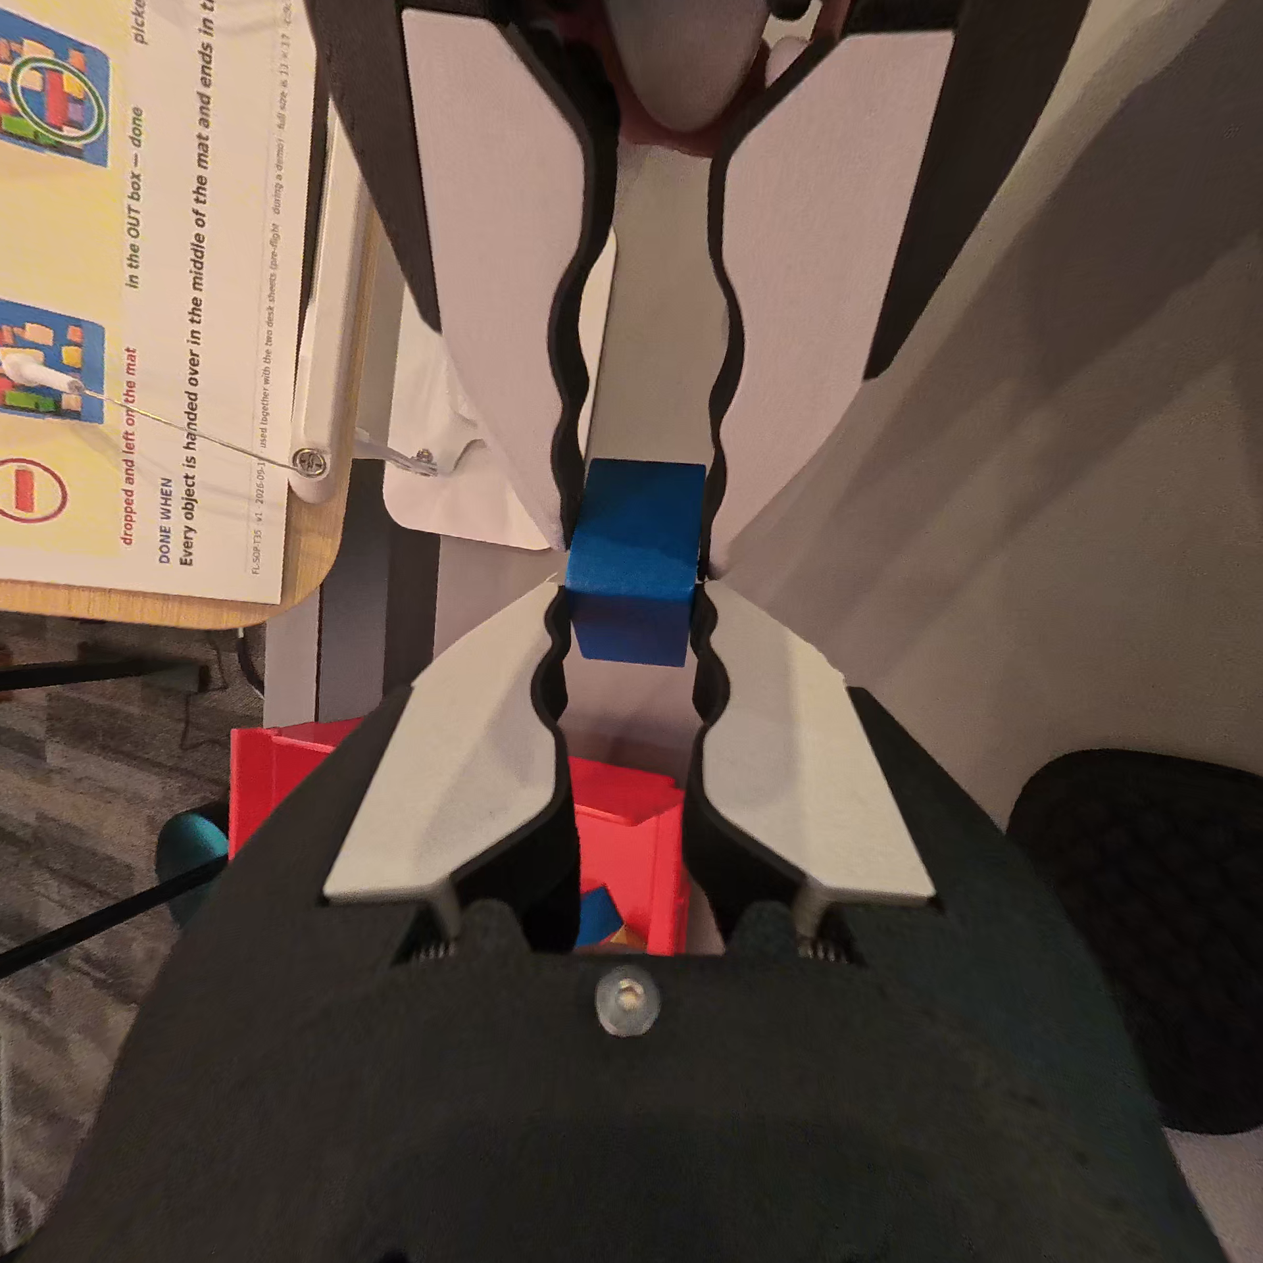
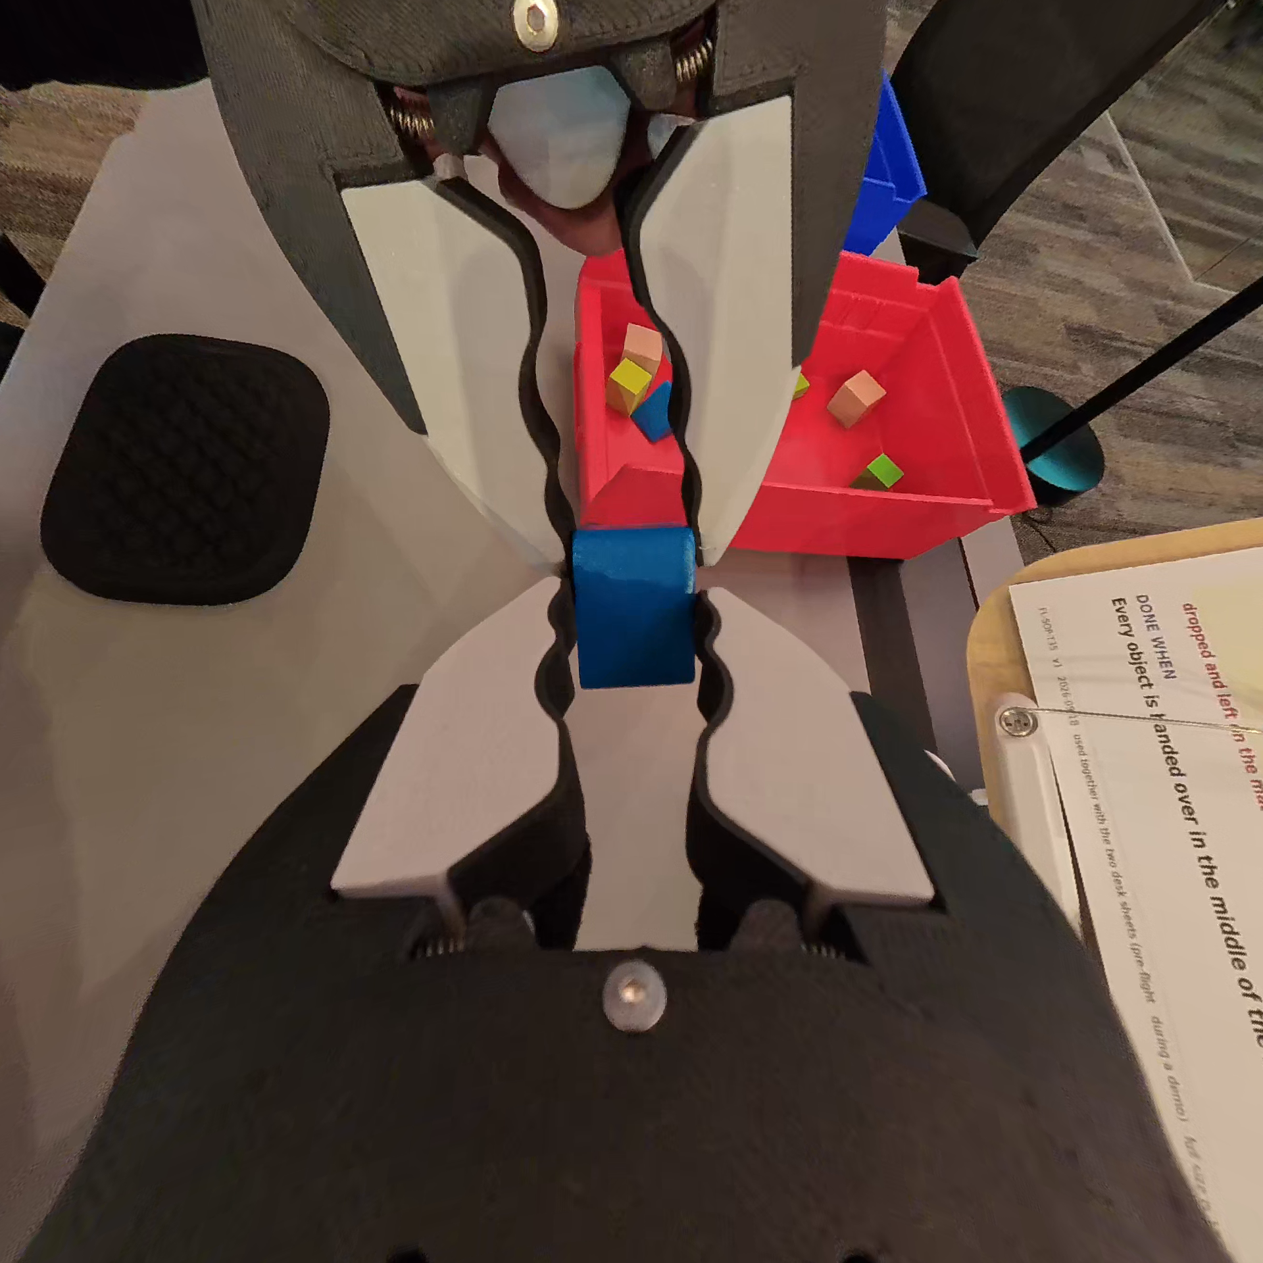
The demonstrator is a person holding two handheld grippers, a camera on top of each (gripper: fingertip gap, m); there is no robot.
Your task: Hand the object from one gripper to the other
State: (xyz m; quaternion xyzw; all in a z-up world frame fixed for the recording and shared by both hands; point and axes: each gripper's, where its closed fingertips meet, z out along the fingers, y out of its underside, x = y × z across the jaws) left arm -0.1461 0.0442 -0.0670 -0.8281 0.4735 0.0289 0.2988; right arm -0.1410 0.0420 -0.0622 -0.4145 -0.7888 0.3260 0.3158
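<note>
While both hand-held grippers (image 1: 632, 615) (image 2: 635, 635) clamp it, blue block (image 1: 635, 547): matte, squarish, edges crisp.

- Blue block (image 2: 632, 615) betw. my black wavy pads (image 2: 557, 656), white fingers.
- Red bin (image 2: 888, 519), far right: yellow, tan, green, blue cubes.
- Black mat (image 2: 184, 471), left, diamond-textured.
- Grey-brown patchy carpet (image 2: 1128, 307).
</note>
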